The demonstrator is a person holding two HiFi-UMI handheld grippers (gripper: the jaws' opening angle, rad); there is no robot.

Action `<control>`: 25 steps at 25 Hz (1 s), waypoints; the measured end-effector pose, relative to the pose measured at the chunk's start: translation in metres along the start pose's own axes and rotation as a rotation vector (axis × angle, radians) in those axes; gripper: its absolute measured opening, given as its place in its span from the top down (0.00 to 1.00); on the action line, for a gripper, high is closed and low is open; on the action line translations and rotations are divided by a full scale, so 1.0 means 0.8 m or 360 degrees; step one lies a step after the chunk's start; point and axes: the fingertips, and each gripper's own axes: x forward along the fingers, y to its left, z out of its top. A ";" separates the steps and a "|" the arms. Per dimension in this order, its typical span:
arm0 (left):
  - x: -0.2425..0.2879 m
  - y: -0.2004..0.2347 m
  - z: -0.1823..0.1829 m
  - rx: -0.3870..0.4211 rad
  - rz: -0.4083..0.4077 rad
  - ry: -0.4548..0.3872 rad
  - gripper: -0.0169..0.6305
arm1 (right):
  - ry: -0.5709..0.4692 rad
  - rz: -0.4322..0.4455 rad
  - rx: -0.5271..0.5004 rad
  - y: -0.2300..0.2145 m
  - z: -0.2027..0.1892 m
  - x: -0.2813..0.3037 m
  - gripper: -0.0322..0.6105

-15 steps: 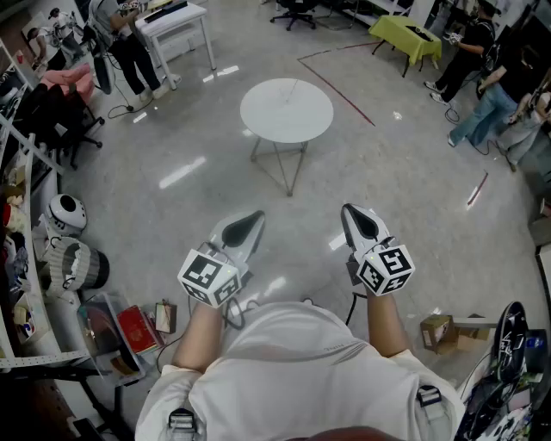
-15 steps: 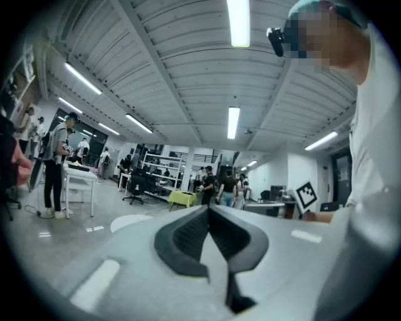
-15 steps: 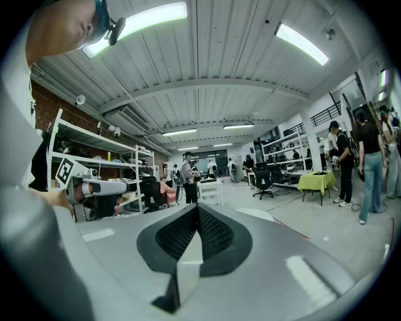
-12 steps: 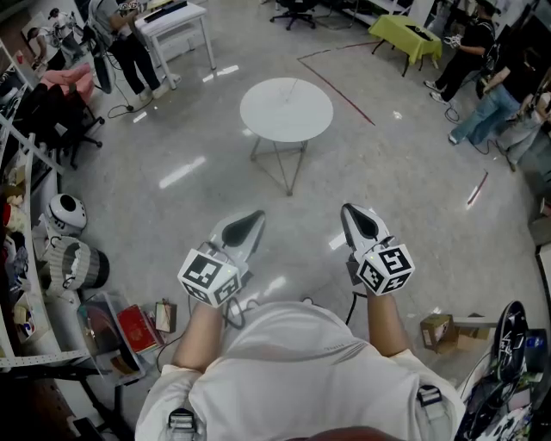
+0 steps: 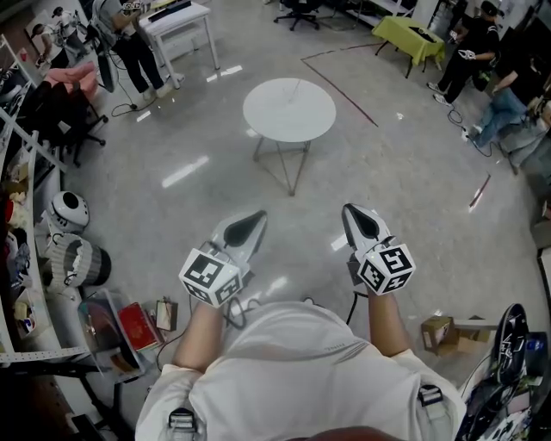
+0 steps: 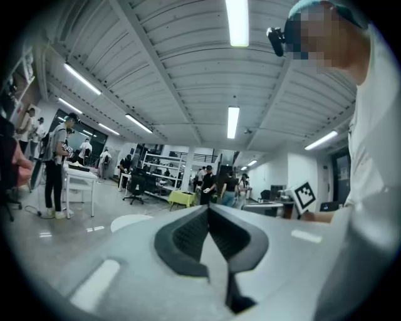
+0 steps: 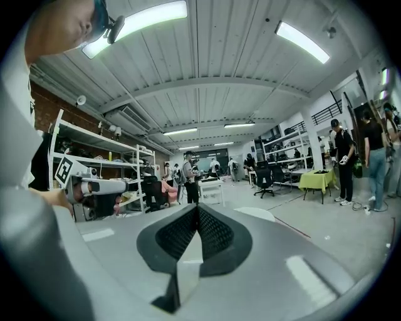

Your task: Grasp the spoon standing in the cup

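No cup or spoon shows in any view. In the head view I hold both grippers close to my body, above the grey floor. My left gripper (image 5: 256, 216) and my right gripper (image 5: 349, 209) both point toward a round white table (image 5: 289, 108) a few steps ahead; its top looks bare. In the left gripper view the left gripper (image 6: 208, 207) has its dark pads pressed together with nothing between them. In the right gripper view the right gripper (image 7: 197, 205) is shut the same way and empty.
Shelving (image 5: 17, 215) with clutter and a white robot head (image 5: 67, 211) line the left side. Red items (image 5: 136, 326) and a cardboard box (image 5: 437, 332) lie on the floor near my feet. People (image 5: 508, 103), a green table (image 5: 411, 34) and a white desk (image 5: 176, 21) stand further off.
Both grippers stay where they were, still shut. The head view has shifted slightly and the people at the far right have moved a little.
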 end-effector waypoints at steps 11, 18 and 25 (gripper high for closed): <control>-0.033 0.029 -0.012 -0.0037 -0.0003 0.0043 0.97 | 0.0039 0.0038 0.0072 0.038 -0.020 0.029 0.94; -0.078 0.082 -0.028 -0.0090 0.0016 0.0066 0.97 | 0.0130 0.0021 0.0093 0.085 -0.041 0.076 0.94; -0.119 0.153 -0.038 -0.0112 0.0055 0.0051 0.97 | 0.0146 0.0026 0.0026 0.136 -0.040 0.132 0.94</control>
